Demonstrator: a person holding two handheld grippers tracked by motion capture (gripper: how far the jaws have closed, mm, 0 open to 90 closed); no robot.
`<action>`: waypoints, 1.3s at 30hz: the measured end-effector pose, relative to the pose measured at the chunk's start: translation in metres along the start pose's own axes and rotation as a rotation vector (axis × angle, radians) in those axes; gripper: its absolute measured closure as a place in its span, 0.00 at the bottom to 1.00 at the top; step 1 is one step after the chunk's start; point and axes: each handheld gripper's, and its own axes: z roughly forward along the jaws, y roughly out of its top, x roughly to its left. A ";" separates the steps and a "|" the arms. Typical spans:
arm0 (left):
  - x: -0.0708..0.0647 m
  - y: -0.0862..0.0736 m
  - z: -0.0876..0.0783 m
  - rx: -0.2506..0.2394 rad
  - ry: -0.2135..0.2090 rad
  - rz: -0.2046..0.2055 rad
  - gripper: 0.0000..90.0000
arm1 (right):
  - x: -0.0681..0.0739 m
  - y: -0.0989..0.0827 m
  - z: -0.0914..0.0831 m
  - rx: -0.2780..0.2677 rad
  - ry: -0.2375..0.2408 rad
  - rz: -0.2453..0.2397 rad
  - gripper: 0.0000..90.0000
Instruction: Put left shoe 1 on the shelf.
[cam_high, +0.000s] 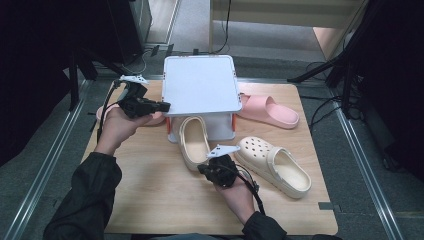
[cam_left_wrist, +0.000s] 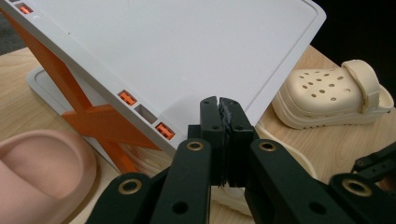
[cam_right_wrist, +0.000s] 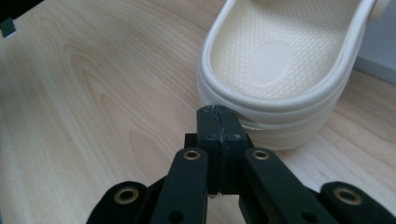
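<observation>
A pale wooden tabletop (cam_high: 150, 195) stands on grey floor (cam_high: 380, 170) between metal rails; dark room beyond. Left hand-held gripper (cam_high: 162, 106) and right hand-held gripper (cam_high: 202, 169) both have jaws together, empty.

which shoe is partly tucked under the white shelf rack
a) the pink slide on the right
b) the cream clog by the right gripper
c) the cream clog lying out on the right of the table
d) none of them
b: in the high view the cream clog next to the right gripper has its toe end hidden beneath the white shelf rack, while the other cream clog and the pink slide lie out in the open.
</observation>
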 end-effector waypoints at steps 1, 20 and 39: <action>0.000 0.000 0.000 0.001 -0.003 -0.001 0.99 | -0.001 0.002 0.003 0.002 -0.001 -0.001 1.00; 0.001 -0.001 0.000 -0.003 -0.008 -0.004 0.99 | -0.015 0.042 0.036 -0.029 -0.020 0.004 1.00; 0.001 -0.001 0.000 -0.009 -0.016 -0.013 0.99 | -0.027 0.065 0.057 -0.085 0.006 0.015 1.00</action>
